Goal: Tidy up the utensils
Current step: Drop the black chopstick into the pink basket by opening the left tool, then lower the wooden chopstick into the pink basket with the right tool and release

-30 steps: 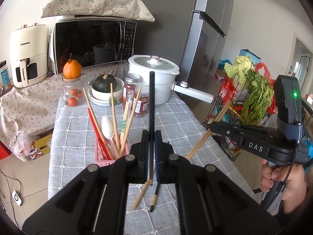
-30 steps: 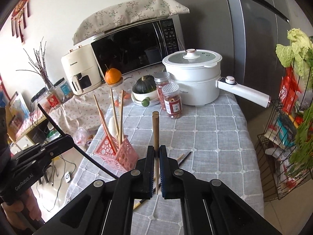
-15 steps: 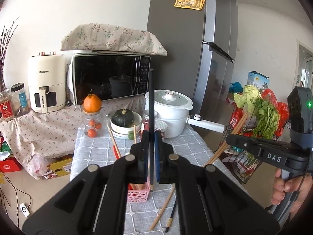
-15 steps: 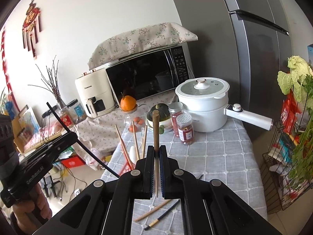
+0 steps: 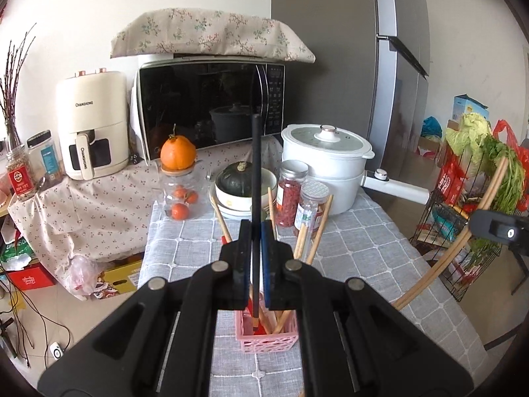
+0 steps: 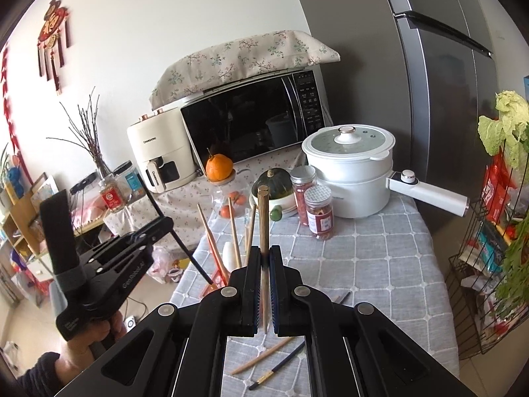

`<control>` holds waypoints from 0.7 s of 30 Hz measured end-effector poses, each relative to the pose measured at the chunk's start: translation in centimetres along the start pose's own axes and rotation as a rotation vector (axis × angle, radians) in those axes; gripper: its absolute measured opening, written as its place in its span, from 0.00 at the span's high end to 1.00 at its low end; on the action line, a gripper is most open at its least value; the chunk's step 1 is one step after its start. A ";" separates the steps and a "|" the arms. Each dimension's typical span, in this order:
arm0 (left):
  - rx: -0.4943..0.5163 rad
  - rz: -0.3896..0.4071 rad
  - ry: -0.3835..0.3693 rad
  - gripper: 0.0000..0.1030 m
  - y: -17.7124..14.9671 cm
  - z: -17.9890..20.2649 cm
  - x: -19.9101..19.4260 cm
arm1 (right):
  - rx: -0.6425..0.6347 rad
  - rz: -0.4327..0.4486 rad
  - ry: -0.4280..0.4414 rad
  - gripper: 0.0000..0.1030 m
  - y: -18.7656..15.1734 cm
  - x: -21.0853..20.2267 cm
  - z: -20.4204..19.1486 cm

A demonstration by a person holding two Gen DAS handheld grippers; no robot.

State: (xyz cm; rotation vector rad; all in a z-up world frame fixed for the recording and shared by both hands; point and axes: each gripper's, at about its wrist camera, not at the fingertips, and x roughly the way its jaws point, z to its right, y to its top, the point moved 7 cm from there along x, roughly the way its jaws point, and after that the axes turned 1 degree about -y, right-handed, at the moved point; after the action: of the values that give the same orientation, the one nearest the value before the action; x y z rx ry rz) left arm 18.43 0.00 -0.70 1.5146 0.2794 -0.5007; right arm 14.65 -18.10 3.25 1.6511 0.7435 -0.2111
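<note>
Both claws are squeezed shut, and each one holds a chopstick. Left claw (image 5: 254,248) grips a black chopstick (image 5: 256,172) that stands straight up. Its bottom tip hangs just over the open top of the pink basket (image 5: 267,340), and may be just inside it. I cannot tell if the tip touches anything in there.

Right claw (image 6: 264,284) pinches a wooden chopstick (image 6: 263,218). It points up too. From the left camera you can see the same wooden chopstick off to the right, slanting in the air beside the table.

That pink basket stands on the table (image 5: 363,248), which has a gray checked cloth. More wooden chopsticks (image 5: 317,228) and something red stick out of the basket.

Two things lie flat on the cloth near the right claw: one more wooden chopstick (image 6: 261,355) and one more black chopstick (image 6: 277,369). They are side by side, close together.

Behind the basket are two jars (image 5: 291,192), a bowl with a green squash (image 5: 243,180), and a white pot (image 5: 325,162). A hand (image 6: 89,340) holds the left claw's handle.
</note>
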 end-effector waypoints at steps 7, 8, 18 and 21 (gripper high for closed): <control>-0.045 -0.057 -0.007 0.70 -0.9 -0.2 0.8 | -0.001 0.011 0.007 0.95 0.3 0.2 -0.6; -0.042 -0.059 -0.004 0.64 -1.0 -0.1 0.6 | 0.002 0.015 0.010 0.95 0.4 0.3 -0.7; -0.044 -0.138 0.007 0.38 -3.0 -1.0 -0.8 | 0.007 0.080 0.042 0.95 2.0 0.8 -2.9; -0.032 -0.159 0.013 0.31 -3.7 -1.5 -1.3 | 0.018 0.102 0.046 0.95 2.4 1.3 -3.6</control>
State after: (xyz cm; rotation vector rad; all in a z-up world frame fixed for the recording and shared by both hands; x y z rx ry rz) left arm 15.73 1.75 -3.38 1.4718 0.4187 -0.6099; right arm 16.15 -14.37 5.38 1.7108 0.6916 -0.1083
